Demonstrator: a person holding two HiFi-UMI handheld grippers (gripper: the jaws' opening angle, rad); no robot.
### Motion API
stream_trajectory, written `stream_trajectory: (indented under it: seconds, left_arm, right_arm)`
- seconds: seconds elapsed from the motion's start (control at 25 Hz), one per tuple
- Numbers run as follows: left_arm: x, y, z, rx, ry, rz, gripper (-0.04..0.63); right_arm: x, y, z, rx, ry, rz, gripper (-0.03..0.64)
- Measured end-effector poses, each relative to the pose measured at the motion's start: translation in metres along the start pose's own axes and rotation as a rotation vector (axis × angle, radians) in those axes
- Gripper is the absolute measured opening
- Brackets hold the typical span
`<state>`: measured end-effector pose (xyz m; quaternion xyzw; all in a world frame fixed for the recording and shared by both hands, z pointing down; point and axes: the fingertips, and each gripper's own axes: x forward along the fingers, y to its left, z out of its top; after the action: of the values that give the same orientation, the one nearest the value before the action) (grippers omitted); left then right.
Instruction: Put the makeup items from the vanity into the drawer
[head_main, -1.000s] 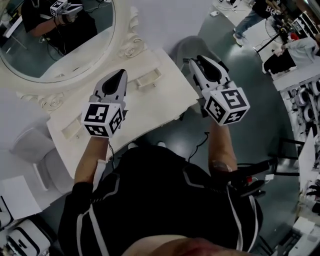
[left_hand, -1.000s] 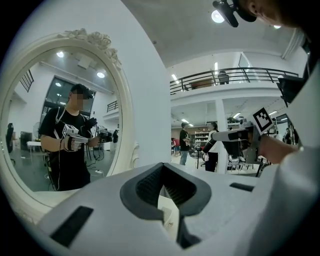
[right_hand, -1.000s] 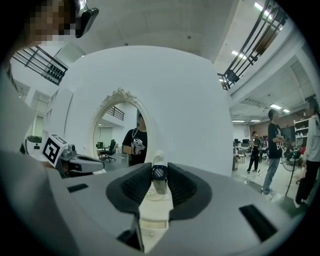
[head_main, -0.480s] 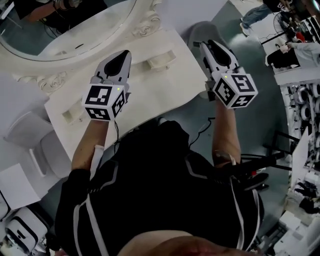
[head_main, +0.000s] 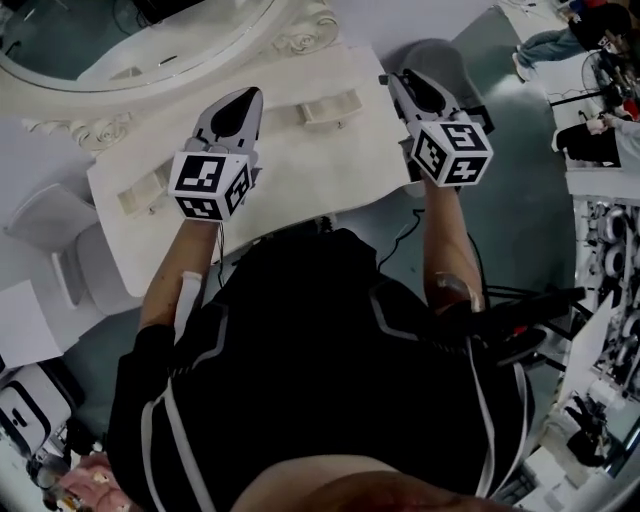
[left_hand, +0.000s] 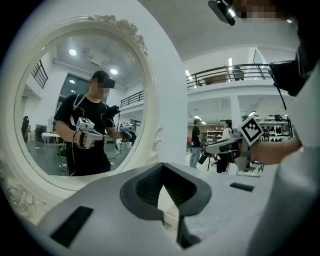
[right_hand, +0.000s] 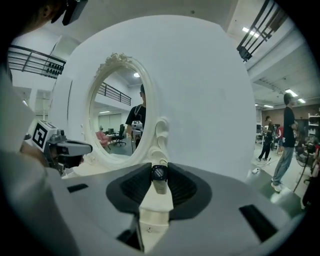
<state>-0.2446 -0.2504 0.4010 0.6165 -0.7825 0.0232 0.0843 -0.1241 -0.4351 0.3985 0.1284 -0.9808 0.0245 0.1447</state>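
The white vanity (head_main: 300, 170) stands under its round carved mirror (head_main: 130, 40). My right gripper (head_main: 392, 80) hovers by the vanity's right edge. It is shut on a small makeup item with a black cap (right_hand: 159, 174), which stands upright between the pads. My left gripper (head_main: 250, 94) hangs over the middle of the tabletop and points at the mirror (left_hand: 75, 100). Its tips meet and nothing is between them. The left gripper view shows the right gripper (left_hand: 227, 145) off to the right. No drawer front shows in any view.
Two low white boxes (head_main: 328, 106) (head_main: 148, 192) sit on the tabletop near the mirror's base. A grey round seat (head_main: 440, 58) stands right of the vanity, a pale chair (head_main: 60, 250) at its left. People stand on the floor far right (right_hand: 287, 135).
Both grippers have come down toward the vanity top, the right one further, now beside the vanity's right edge. The mirror has slid up the head view.
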Motion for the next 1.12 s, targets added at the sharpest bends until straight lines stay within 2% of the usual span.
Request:
stream_trajectory:
  seconds: [0.28, 0.52, 0.8, 1.12]
  left_arm:
    - [0.018, -0.009, -0.029, 0.014, 0.056, 0.073, 0.003]
    - [0.024, -0.009, -0.053, -0.008, 0.087, 0.162, 0.003]
    - [0.022, -0.003, -0.079, -0.04, 0.115, 0.239, 0.003]
    - [0.021, -0.007, -0.103, -0.052, 0.164, 0.283, 0.003]
  right_arm:
    - [0.049, -0.011, -0.055, -0.024, 0.109, 0.124, 0.104]
    - [0.078, -0.011, -0.108, -0.052, 0.203, 0.213, 0.104]
    - [0.103, -0.005, -0.154, -0.075, 0.268, 0.277, 0.104]
    - [0.117, -0.005, -0.193, -0.108, 0.345, 0.324, 0.104]
